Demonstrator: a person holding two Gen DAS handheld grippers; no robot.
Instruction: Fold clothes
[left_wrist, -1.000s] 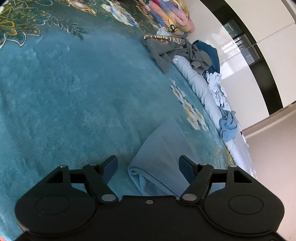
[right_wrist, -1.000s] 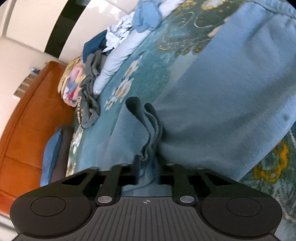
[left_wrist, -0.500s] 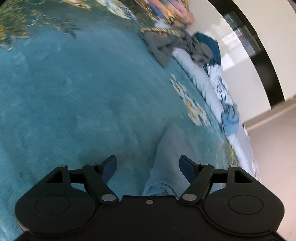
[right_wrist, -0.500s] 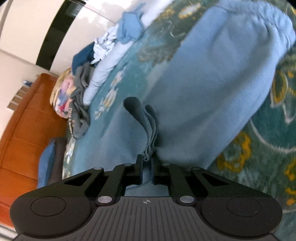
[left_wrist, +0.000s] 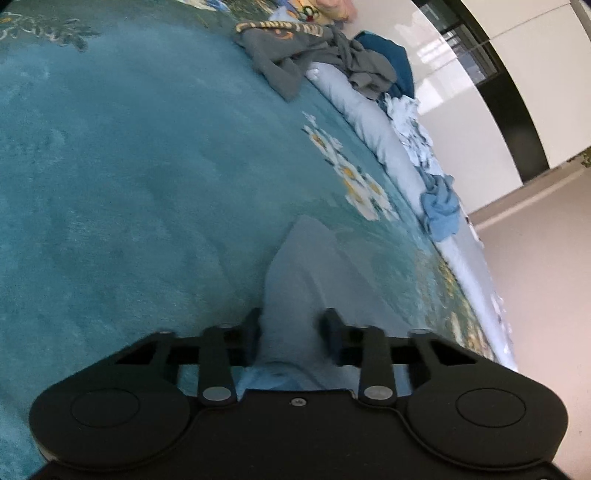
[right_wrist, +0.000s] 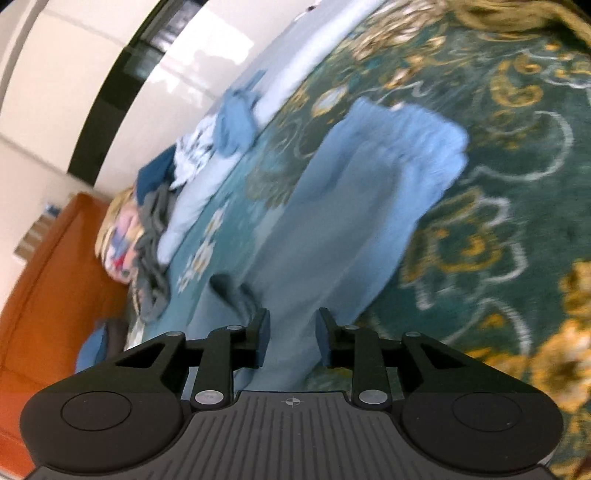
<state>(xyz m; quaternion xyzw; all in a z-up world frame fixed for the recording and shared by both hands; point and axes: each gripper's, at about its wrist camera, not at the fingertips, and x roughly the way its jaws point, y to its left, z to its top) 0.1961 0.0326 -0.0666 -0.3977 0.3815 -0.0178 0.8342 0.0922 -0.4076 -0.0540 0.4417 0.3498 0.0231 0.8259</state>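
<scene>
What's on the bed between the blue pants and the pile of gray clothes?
Left wrist view: only bare teal bedspread lies between the blue pants and the gray clothes.

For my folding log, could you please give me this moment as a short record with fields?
surface: teal floral bedspread
garment in work: light blue garment, lying long across the bedspread
left tool: closing, light blue cloth between its fingers
right tool: opening, cloth lying in the gap, pads clear of it
waiting pile: grey garment and other clothes along the far edge
</scene>
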